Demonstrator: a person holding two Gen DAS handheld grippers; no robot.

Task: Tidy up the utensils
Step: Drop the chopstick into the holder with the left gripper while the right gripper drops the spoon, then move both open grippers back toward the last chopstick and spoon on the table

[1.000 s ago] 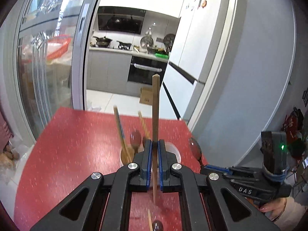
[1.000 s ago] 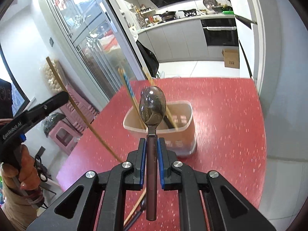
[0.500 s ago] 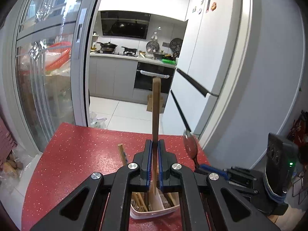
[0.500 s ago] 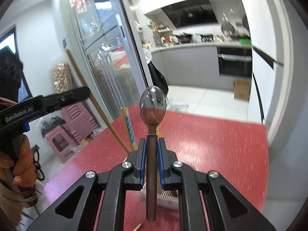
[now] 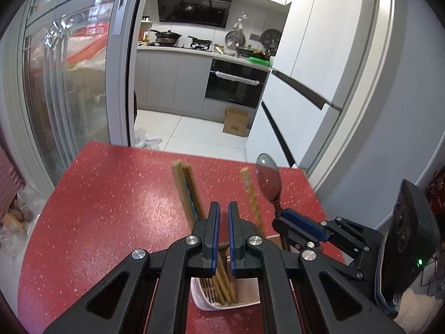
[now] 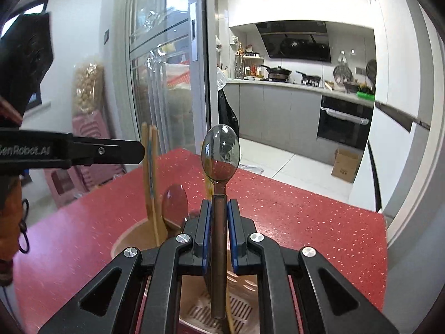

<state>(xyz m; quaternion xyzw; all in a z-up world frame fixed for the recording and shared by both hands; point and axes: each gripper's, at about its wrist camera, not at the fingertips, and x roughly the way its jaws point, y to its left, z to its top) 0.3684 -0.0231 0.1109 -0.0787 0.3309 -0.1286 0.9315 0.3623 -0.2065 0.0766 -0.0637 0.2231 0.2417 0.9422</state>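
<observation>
Above the pale utensil holder [image 6: 130,239] on the red desk [image 5: 111,194], the right tool [image 6: 219,217] is clenched on the handle of a metal spoon [image 6: 220,150]. The spoon's long axis runs along the fingers, bowl forward and up, handle end hanging over the holder's slotted floor. The left tool [image 5: 224,217] sits just over the same holder with a narrow gap between its blue pads [image 5: 214,236] and nothing gripped, so it looks released. Wooden chopsticks [image 5: 186,192] stand leaning in the holder, and a second spoon [image 6: 174,203] rests there, bowl up. The step in hand seems to be dropping the spoon in: the next move likely calls for lowering it handle-first and parting the fingers.
</observation>
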